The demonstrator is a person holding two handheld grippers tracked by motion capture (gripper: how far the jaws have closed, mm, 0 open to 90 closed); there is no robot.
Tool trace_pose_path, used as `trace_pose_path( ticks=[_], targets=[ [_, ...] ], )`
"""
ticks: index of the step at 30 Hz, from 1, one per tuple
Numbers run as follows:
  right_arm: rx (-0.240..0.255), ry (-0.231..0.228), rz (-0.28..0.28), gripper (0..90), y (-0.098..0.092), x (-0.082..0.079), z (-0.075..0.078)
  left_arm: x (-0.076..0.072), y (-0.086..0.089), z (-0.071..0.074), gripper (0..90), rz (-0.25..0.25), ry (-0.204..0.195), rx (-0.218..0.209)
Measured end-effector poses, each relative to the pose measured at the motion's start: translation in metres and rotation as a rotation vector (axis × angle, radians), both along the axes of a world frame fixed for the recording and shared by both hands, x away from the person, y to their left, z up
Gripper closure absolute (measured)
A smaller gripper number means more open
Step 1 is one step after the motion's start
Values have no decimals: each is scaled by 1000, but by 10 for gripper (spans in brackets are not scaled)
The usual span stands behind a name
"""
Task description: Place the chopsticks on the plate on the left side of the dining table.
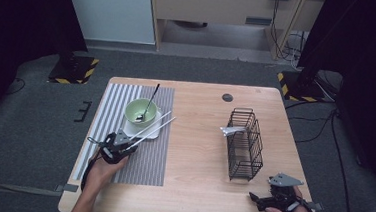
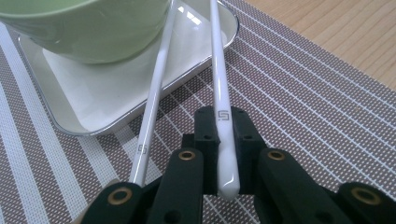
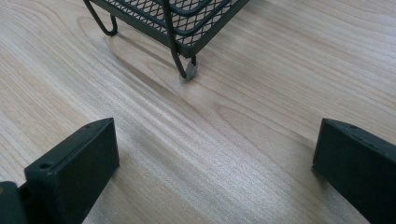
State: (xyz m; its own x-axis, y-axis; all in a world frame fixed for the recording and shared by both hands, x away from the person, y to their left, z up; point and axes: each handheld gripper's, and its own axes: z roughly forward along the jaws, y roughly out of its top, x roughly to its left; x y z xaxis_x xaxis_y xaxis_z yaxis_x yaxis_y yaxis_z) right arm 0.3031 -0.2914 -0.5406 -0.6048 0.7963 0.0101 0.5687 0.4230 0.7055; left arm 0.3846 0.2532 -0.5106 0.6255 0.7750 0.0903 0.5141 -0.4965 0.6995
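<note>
Left gripper view has the left gripper [image 2: 223, 154] clamped tight on one white chopstick [image 2: 219, 88] near its butt end, over the mat [image 2: 299, 107] by the table's left edge; its twin [image 2: 154, 102] sits loose beside the jaws, leaning on the tray [image 2: 93, 123]. I'd lift slow and level so the loose one doesn't get dragged. Right gripper [image 3: 215, 163] idles wide open, empty, near the rack [image 3: 177, 23].

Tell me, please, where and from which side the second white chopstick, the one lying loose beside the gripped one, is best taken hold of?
Probably at its thick near end, coming in low from the person's side along the striped placemat. The loose chopstick slopes up onto the white tray toward the green bowl, so only that end is free. The left tool already clamps the other chopstick.
</note>
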Motion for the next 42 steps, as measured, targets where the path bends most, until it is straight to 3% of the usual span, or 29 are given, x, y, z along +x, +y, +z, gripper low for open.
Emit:
trace_pose_path(
  ticks=[27,42],
  targets=[
    [0,0,0,3,0,0,0,5,8,-12,824,50,63,-9],
    [-1,0,1,3,0,0,0,5,7,-12,818,52,59,-2]
  ],
)
